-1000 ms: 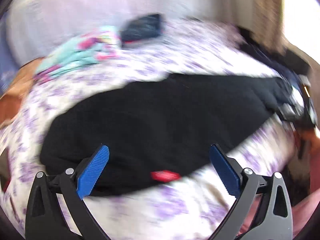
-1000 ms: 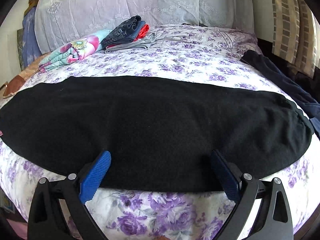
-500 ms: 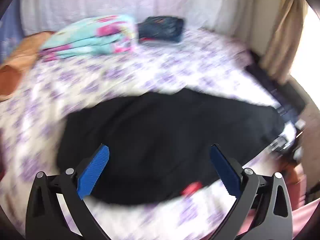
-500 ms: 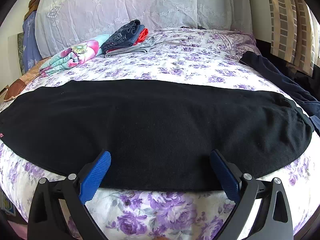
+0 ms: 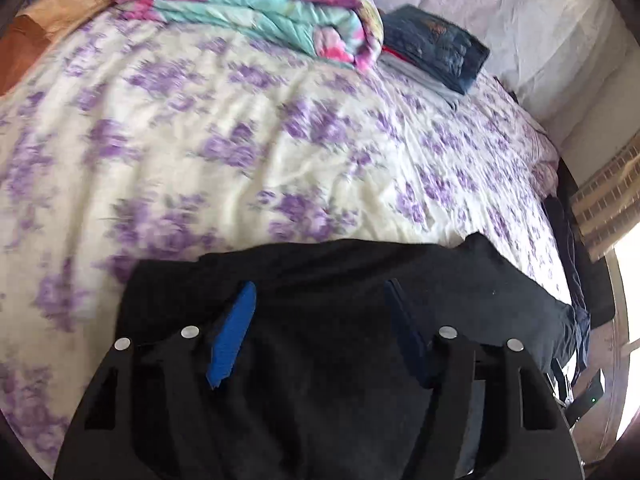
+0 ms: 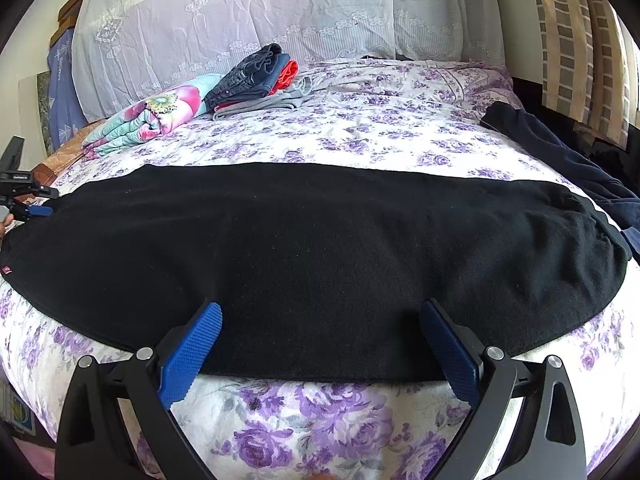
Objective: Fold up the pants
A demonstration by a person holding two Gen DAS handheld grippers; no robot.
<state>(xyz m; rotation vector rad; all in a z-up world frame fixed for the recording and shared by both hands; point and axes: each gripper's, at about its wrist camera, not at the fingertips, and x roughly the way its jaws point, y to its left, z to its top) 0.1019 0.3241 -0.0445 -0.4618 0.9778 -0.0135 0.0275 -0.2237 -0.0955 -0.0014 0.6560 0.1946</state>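
— Black knit pants (image 6: 312, 256), where?
— Spread flat and lengthwise across the near part of the bed with the white sheet printed in purple flowers (image 6: 360, 132); small red tag (image 6: 6, 269) at the left end, near hem close to the bed's edge.
— Right tongs (image 6: 320, 354)?
— Spread wide, blue ribbed pads (image 6: 191, 360) poised at the near hem of the pants, gripping nothing. Touching the cloth or just above it: cannot tell.
— Left tongs (image 5: 320, 334)?
— Also parted, somewhat narrower, hanging over one end of the black pants (image 5: 340, 320); nothing pinched between the pads. Visible as well at the far left edge of the right wrist view (image 6: 30, 202), right by that end of the garment.
— Elsewhere on the bed?
— Folded turquoise-and-pink floral quilt (image 6: 148, 120) towards the head; just beside it a stack of folded clothes, dark blue denim on top (image 6: 252, 72); over red and grey pieces. Dark navy garment (image 6: 560, 156) draped over the right edge, apart from the pants. White lace pillow cover (image 6: 280, 12) behind.
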